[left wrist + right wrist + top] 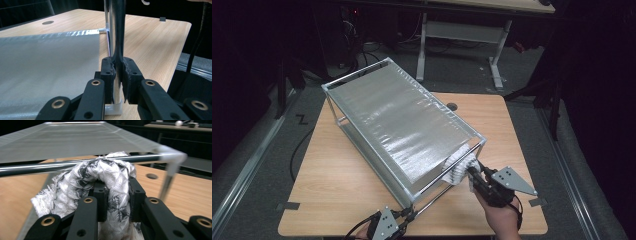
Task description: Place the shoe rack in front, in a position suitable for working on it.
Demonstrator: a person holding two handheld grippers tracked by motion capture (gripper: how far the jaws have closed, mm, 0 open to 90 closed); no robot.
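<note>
The left gripper [404,216] at 6 o'clock clamps a rack [402,125] post; the right gripper [473,172] at 4 o'clock pinches a cloth [458,167]. The wooden bench [337,185] stands in a dark room. The person's hands are cut off.

Rack [397,125]: metal-tube frame with white corner joints, silver-grey mesh panel on top, set diagonally on the wooden surface [507,130]. One chrome post [117,30] clamped near its base. Cloth [100,180]: white with dark pattern, frayed, bunched, pressed against the rack's near horizontal bar [50,166], at its corner.
</note>
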